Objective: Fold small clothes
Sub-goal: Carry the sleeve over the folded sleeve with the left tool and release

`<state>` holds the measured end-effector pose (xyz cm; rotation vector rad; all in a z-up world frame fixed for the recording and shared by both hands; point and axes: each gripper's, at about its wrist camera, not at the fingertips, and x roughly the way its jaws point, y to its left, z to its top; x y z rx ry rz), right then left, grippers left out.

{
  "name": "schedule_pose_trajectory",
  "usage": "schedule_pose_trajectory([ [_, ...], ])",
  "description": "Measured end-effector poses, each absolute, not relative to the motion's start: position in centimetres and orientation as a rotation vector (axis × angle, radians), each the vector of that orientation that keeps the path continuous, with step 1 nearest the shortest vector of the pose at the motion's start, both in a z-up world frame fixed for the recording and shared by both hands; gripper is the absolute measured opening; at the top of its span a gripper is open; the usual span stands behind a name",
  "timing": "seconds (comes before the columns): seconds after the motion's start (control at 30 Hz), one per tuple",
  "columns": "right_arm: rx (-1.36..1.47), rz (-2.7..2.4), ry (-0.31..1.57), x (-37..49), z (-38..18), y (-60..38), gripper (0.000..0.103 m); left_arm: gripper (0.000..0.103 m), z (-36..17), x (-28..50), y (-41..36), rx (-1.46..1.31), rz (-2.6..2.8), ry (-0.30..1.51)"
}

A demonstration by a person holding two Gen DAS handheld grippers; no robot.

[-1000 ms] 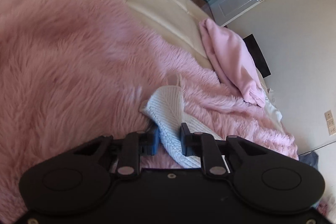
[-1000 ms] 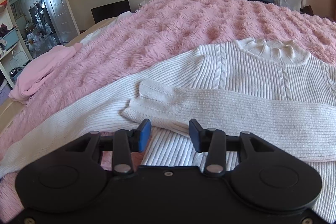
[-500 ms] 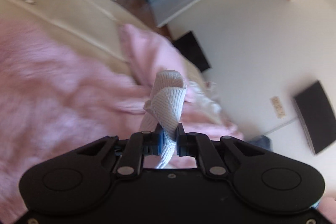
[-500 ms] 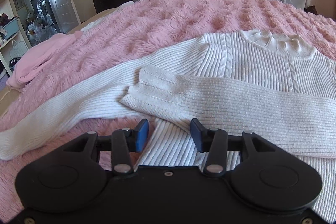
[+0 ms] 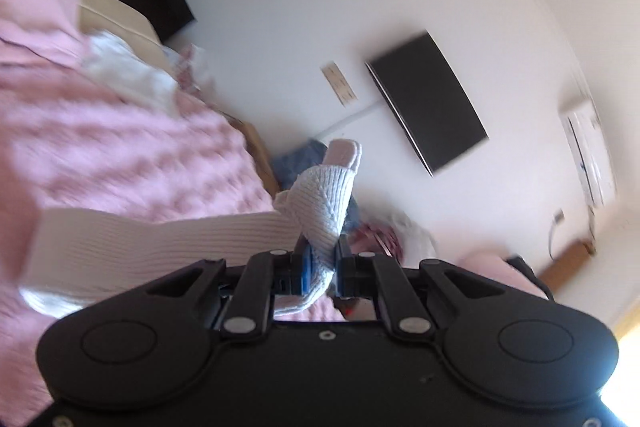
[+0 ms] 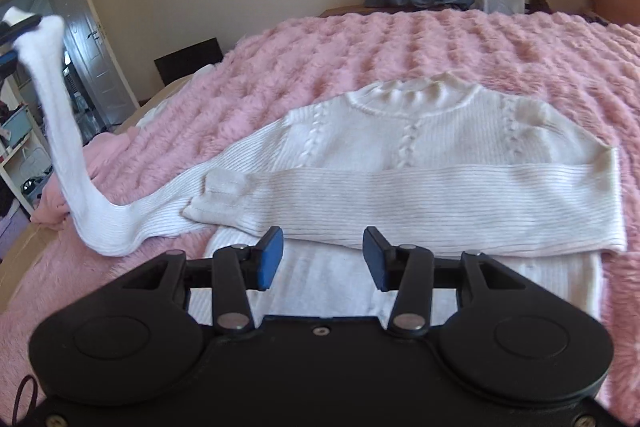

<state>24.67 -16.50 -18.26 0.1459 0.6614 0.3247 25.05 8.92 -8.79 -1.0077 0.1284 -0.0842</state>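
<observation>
While left hand-held gripper (image 5: 320,267) clamps sleeve (image 5: 324,203), sweater (image 6: 420,155) lies flat.

Pink blanket (image 5: 120,147) motion-blurred; sweater (image 6: 400,163) hem hidden behind right tongs (image 6: 323,259).

Bright soft daylight, left view motion-blurred, right view sharp, fisheye-curved edges, dark corners
</observation>
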Motion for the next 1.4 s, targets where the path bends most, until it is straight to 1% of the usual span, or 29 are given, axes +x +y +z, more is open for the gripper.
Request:
schedule_pose_trajectory([
  [0.2,0.17,0.226,0.628,23.4,-16.8,-23.5,0.049,0.008,-11.1,30.5,-0.3,-0.995,-0.227,0.257],
  [0.33,0.177,0.174,0.617,23.4,-16.5,-27.2,0.049,0.008,-14.1,32.8,-5.7,-0.972,-0.279,0.369],
  [0.43,0.182,0.142,0.611,23.4,-16.5,-29.6,0.049,0.008,-17.6,33.9,-10.4,-0.923,-0.304,0.478],
  [0.53,0.189,0.115,0.612,23.5,-16.7,-31.4,0.049,0.008,-20.6,34.7,-13.5,-0.86,-0.306,0.581],
  [0.67,0.202,0.082,0.61,23.5,-16.9,-33.4,0.049,0.008,-23.9,35.9,-16.3,-0.774,-0.317,0.674],
  [0.73,0.209,0.069,0.61,23.6,-16.9,-33.9,0.049,0.011,-25.2,36.6,-17.2,-0.741,-0.321,0.718],
  [0.77,0.213,0.066,0.607,23.6,-16.9,-34.1,0.049,0.013,-25.7,37.0,-17.2,-0.731,-0.314,0.735],
  [0.8,0.216,0.061,0.605,23.7,-16.9,-34.3,0.049,0.022,-25.9,37.2,-17.6,-0.71,-0.32,0.752],
  [0.87,0.221,0.054,0.606,24.0,-16.9,-34.4,0.05,0.03,-26.1,37.8,-17.6,-0.685,-0.344,0.759],
  [0.9,0.229,0.053,0.607,24.1,-16.9,-34.4,0.05,0.037,-25.6,37.5,-17.7,-0.668,-0.355,0.758],
  [1.0,0.244,0.056,0.603,24.4,-16.7,-34.4,0.05,0.039,-23.9,36.6,-17.5,-0.643,-0.389,0.727],
  [1.13,0.245,0.074,0.604,25.1,-16.5,-33.7,0.05,0.041,-19.7,34.1,-14.8,-0.605,-0.392,0.653],
  [1.2,0.25,0.091,0.626,25.7,-16.7,-33.1,0.05,0.042,-18.3,33.1,-12.8,-0.543,-0.343,0.637],
  [1.23,0.25,0.095,0.646,26.0,-16.9,-32.8,0.049,0.042,-17.8,32.7,-11.8,-0.505,-0.311,0.637],
  [1.3,0.24,0.088,0.687,26.8,-17.3,-32.1,0.038,0.042,-17.4,32.4,-9.7,-0.432,-0.247,0.642],
  [1.4,0.239,0.082,0.717,27.5,-18.0,-31.4,0.037,0.042,-17.6,32.0,-6.2,-0.375,-0.157,0.658],
])
